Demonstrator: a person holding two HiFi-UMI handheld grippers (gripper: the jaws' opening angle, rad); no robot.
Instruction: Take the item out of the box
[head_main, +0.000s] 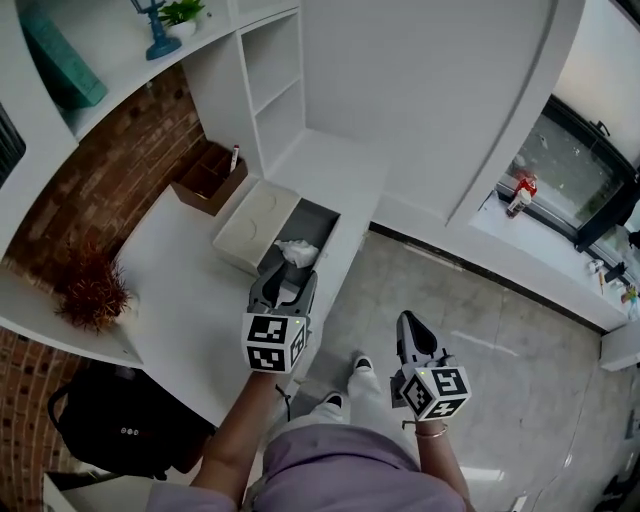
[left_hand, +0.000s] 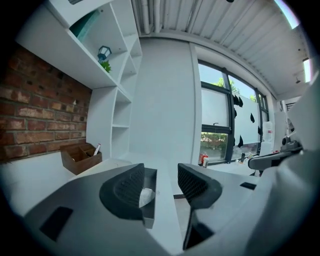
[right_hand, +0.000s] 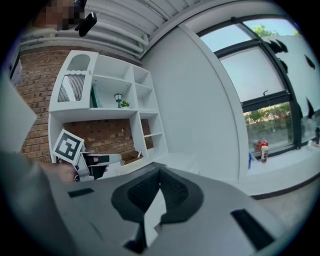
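L gripper (head_main: 285, 283) jaws apart, empty, aimed at white item (head_main: 297, 252) in open box (head_main: 318, 222) on table (head_main: 190, 290): lined up for grab. R gripper (head_main: 410, 325) jaws together, hangs aside over floor, prob idle.

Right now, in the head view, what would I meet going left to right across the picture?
Dried plant, wooden organizer, left gripper, right gripper, bottle.

The person (head_main: 300, 450) is wearing a lilac top (head_main: 355, 470) and white trousers (head_main: 366, 386). A thin bracelet (head_main: 432, 432) is showing beside the right tongs (head_main: 409, 324).
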